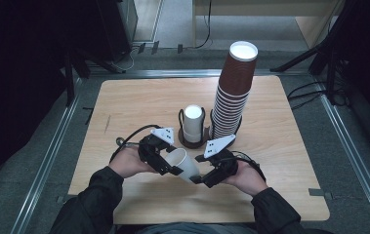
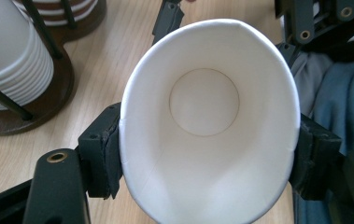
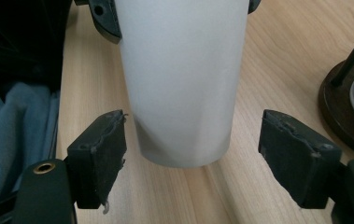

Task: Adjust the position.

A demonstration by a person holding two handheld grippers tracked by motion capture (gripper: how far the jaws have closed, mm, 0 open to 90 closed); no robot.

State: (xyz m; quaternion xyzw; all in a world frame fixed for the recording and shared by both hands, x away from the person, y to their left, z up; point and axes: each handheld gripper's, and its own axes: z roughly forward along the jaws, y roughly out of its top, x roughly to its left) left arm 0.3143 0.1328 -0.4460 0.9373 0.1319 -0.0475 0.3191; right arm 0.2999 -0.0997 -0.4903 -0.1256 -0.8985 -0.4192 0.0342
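White paper cup (image 2: pixel 207 126) sits at lower centre of the high view, clamped at its rim by the left gripper (image 2: pixel 207 158), which squeezes the mouth oval. Its base lies between the parted jaws of the right gripper (image 3: pixel 193 158), untouched. One white cup stack (image 1: pixel 193 123) and one tall brown cup stack (image 1: pixel 232 92) stand beyond; their holder bases are partly cut off.

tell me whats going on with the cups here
A person holds a gripper in each hand. The left gripper is clamped on the rim of a white paper cup, squeezing it oval. The right gripper is open, its jaws either side of the cup's base without touching. Behind, a holder carries white cups beside a tall brown stack.
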